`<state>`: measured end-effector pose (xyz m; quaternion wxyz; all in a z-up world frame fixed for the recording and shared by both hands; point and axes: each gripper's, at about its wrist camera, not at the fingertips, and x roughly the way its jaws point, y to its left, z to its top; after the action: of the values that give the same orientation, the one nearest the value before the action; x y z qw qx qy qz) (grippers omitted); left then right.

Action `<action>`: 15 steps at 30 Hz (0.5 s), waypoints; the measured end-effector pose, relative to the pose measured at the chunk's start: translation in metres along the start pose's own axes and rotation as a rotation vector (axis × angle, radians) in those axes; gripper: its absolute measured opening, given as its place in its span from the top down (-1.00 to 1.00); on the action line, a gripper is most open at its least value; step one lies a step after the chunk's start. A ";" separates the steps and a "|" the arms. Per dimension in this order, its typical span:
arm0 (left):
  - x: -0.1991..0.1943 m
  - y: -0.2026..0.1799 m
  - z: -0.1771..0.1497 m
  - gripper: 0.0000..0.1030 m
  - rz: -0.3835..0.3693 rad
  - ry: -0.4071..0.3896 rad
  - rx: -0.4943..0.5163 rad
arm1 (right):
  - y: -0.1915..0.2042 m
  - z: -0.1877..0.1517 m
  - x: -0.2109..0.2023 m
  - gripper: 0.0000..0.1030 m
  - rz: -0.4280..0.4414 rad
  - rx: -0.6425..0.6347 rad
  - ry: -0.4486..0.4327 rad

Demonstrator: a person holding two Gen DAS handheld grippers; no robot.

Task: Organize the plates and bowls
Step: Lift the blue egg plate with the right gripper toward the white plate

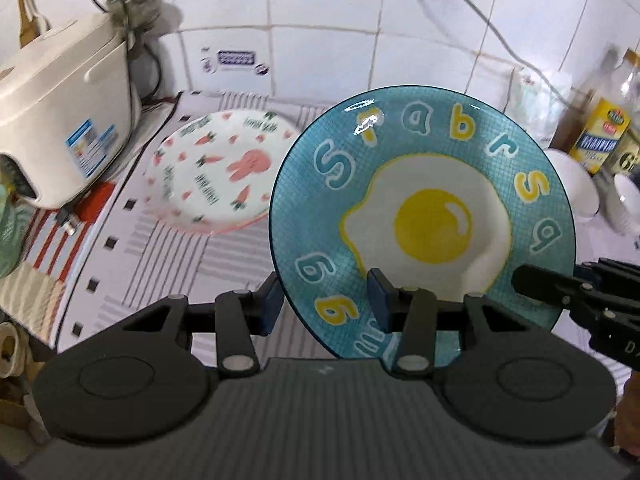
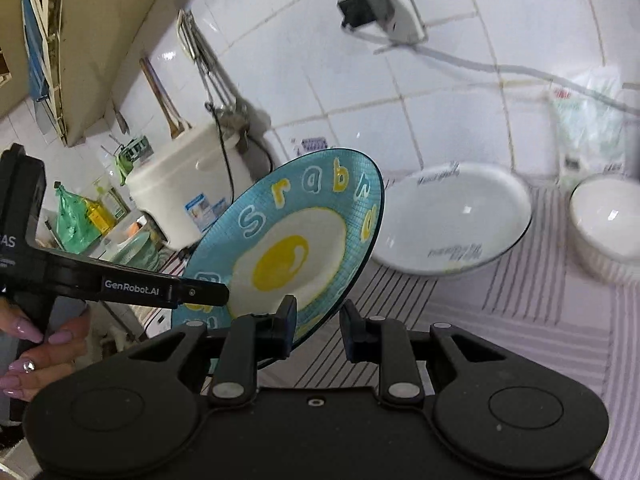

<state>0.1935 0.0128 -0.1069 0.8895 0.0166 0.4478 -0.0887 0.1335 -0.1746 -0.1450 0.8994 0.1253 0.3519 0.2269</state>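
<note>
Currently both claws are on the blue egg plate (image 1: 424, 216), held tilted up off the counter (image 1: 168, 264). My left claw (image 1: 326, 300) straddles its lower rim: one pad behind the plate, one on the printed face. The jaws are at medium width; actual pad contact I cannot confirm. My right claw (image 2: 318, 326) also brackets the rim, left finger against the face, right finger behind with a visible gap, so I judge it unclamped or only loosely closed.

Positions relative to the left claw: rabbit plate (image 1: 212, 172) ahead and to the left, flat on the striped cloth; rice cooker (image 1: 60, 120) further left. Relative to the right claw: wide white bowl (image 2: 452, 220) ahead and just right of the blue plate's edge; small white bowl (image 2: 608, 224) further right.

Risks, as judgement:
- Glazed rim, thin edge grip: the plate may pivot or slip between the pads if one claw lets go before the other has it firmly.
- Two claws close together on one rim: fingers may collide.
- Swinging right could knock the white bowl; setting down left too steeply could chip the rabbit plate.
</note>
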 end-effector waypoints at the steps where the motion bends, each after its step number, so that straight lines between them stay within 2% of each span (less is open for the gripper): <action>1: 0.003 -0.004 0.005 0.16 -0.002 -0.005 -0.002 | -0.002 0.002 -0.002 0.46 -0.005 -0.006 -0.006; 6: 0.027 -0.020 0.027 0.16 -0.011 -0.025 0.000 | -0.023 0.017 0.000 0.46 -0.033 -0.003 -0.018; 15: 0.087 -0.027 0.049 0.17 -0.056 0.020 -0.014 | -0.068 0.031 0.026 0.46 -0.053 0.042 -0.013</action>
<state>0.2780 -0.0310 -0.1457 0.8823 -0.0015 0.4575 -0.1103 0.1935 -0.2227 -0.1636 0.9045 0.1364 0.3540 0.1946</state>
